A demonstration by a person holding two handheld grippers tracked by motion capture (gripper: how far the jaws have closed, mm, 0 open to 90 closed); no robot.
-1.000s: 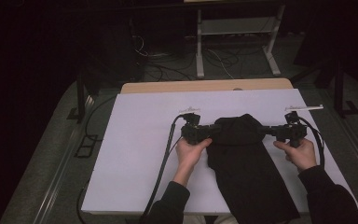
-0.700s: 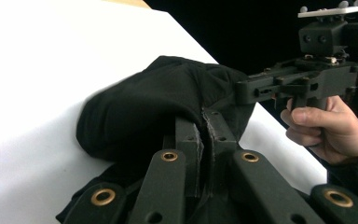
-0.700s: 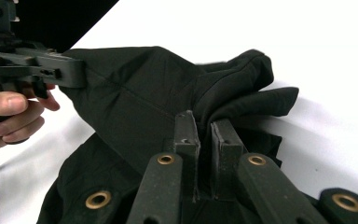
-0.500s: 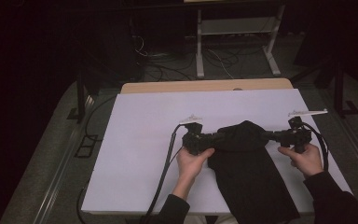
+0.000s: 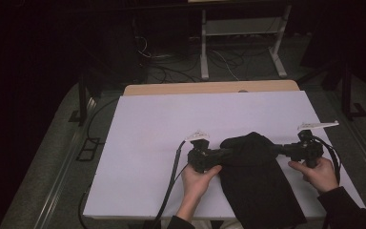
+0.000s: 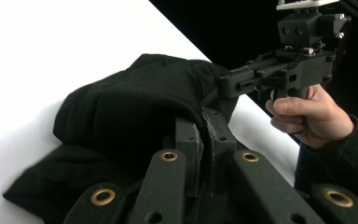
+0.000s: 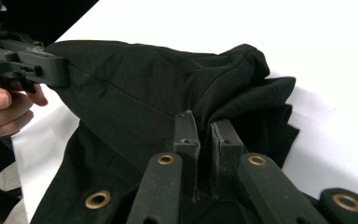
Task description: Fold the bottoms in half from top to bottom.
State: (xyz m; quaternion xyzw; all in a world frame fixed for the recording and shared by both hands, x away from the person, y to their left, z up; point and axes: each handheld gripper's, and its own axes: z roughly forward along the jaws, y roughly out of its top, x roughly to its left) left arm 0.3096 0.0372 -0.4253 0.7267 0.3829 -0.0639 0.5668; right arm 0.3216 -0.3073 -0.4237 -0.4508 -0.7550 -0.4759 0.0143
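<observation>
A black garment (image 5: 255,183) lies on the white table (image 5: 171,124) at the near right, and its lower part hangs over the front edge. Its upper end is bunched and stretched between both grippers. My left gripper (image 5: 224,154) points right and is shut on the cloth's left corner. In the left gripper view the jaws (image 6: 205,117) pinch a fold of the garment (image 6: 130,100). My right gripper (image 5: 279,149) points left and is shut on the opposite corner. In the right gripper view its jaws (image 7: 204,122) clamp the garment (image 7: 140,88), with the left gripper (image 7: 51,70) facing it.
The white table top stretches wide and bare to the left and the far side. A wooden edge (image 5: 209,88) shows behind it. Beyond stand a metal stand (image 5: 240,43) and floor cables (image 5: 171,67) in the dark. Black cables (image 5: 171,183) trail from the grippers.
Both hands have pulled the garment's top edge toward the near side of the table and slightly right. More cloth now hangs over the front edge. Both grips are unchanged.
</observation>
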